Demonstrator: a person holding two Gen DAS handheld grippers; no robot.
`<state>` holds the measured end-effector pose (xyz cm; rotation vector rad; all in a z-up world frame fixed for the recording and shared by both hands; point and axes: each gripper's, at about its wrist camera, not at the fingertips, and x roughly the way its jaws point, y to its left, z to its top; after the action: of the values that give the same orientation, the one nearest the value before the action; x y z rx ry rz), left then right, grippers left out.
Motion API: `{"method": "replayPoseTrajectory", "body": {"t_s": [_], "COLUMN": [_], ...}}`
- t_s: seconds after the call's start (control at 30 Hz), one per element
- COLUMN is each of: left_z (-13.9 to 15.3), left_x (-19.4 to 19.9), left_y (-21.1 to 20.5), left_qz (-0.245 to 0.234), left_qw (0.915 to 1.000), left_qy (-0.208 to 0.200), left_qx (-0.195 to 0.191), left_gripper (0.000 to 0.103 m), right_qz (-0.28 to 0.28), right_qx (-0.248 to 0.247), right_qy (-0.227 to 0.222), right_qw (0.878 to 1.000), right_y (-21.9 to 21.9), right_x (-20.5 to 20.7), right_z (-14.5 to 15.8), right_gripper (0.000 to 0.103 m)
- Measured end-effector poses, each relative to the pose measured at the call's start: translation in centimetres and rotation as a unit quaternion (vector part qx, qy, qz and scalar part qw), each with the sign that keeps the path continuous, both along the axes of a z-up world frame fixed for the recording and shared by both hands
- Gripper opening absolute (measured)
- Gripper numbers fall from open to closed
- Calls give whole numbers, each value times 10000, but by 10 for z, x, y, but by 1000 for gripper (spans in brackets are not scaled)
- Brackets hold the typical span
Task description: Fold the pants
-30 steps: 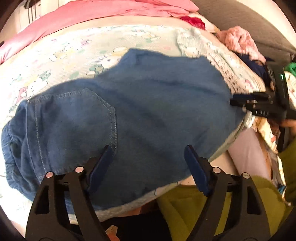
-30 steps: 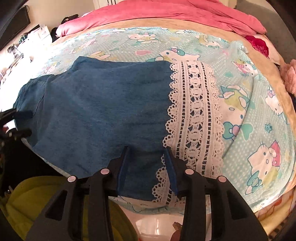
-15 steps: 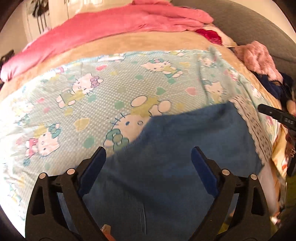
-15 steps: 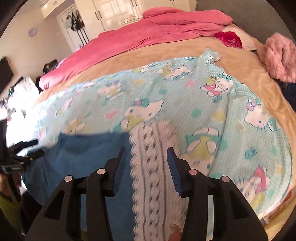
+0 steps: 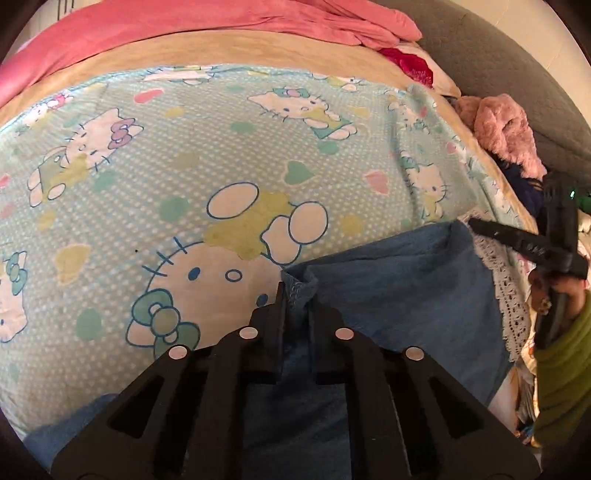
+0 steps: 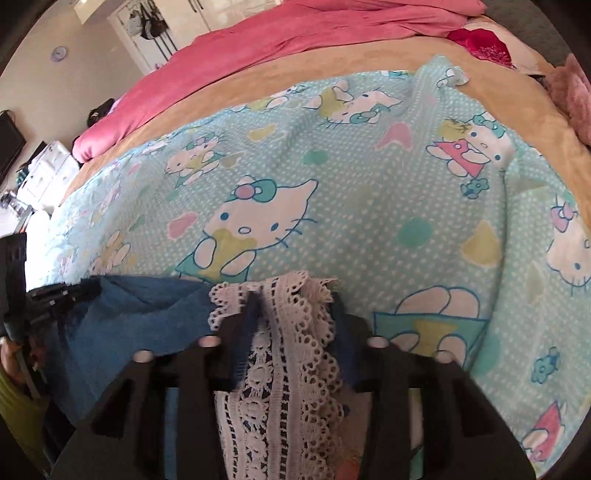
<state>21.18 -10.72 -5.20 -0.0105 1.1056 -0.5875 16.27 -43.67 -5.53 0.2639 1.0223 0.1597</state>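
Blue denim pants [image 5: 399,295] with a white lace hem [image 6: 284,369] lie on a Hello Kitty blanket [image 5: 184,166] spread over a bed. My left gripper [image 5: 297,295] is shut on a stitched denim edge, which bunches up between its fingertips. In the right wrist view my right gripper [image 6: 295,306] has its jaws closing on the lace hem; the lace is gathered between the pads and curls over the tips. The denim [image 6: 140,317] stretches left from there toward the other gripper at the frame's edge. A hand in a green sleeve [image 5: 557,369] holds the right gripper.
A pink duvet [image 5: 184,22] lies along the far side of the bed, above a tan sheet [image 6: 369,70]. A fluffy pink garment [image 5: 502,129] and dark clothes sit at the right edge by a grey padded surface [image 5: 517,55]. White drawers [image 6: 44,170] stand beyond the bed's left side.
Both grippers have travelled across the pants to the far edge. The left one closed on the denim edge. The right one narrowed onto the lace hem, which now bunches between its fingers.
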Motion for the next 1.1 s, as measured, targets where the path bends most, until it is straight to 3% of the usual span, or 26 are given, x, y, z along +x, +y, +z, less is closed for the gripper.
{"method": "replayPoseTrajectory", "body": {"t_s": [0.03, 0.23, 0.33, 0.53, 0.6, 0.63, 0.7, 0.83, 0.87, 0.9, 1.03, 1.1], "left_z": [4, 28, 30, 2, -4, -3, 5, 39, 47, 54, 60, 56], "left_x": [1, 16, 27, 45, 44, 42, 38, 14, 5, -6, -41, -58], "left_y": [3, 11, -1, -14, -9, -3, 8, 38, 46, 56, 88, 100], "left_qz": [51, 341, 342, 396, 459, 513, 675, 975, 1067, 1164, 1348, 1439], "left_qw": [9999, 9984, 9984, 9969, 9962, 9962, 9958, 9920, 9901, 9878, 9863, 9851], "left_qy": [-19, -266, -413, -486, -515, -518, -475, -783, -894, -1009, -952, -942], "left_qx": [-119, -373, -174, 482, 528, 476, 407, 145, 201, 237, -44, 3], "left_gripper": [1, 0, 0, 4, 14, 16, 28, 37, 45, 52, 60, 65], "right_qz": [67, 26, -8, 138, 230, 170, -78, -401, -475, -521, -767, -880], "right_qx": [103, 439, 300, -662, -952, -994, -857, -529, -409, -278, 96, 450], "right_qy": [-136, -983, -998, -491, -374, -391, -440, -758, -779, -736, -320, -124], "right_qw": [9998, 9942, 9946, 9965, 9945, 9941, 9953, 9949, 9950, 9955, 9965, 9950], "right_y": [-1, -13, -17, -6, -1, -3, -13, -35, -41, -44, -51, -54], "right_x": [-4, -17, 0, 44, 48, 46, 37, -7, -24, -37, -84, -102], "right_z": [2, 33, 37, 11, 2, 4, 13, 37, 40, 41, 29, 18], "right_gripper": [20, 17, 17, 18, 22, 34, 44, 48, 49, 50, 50, 50]}}
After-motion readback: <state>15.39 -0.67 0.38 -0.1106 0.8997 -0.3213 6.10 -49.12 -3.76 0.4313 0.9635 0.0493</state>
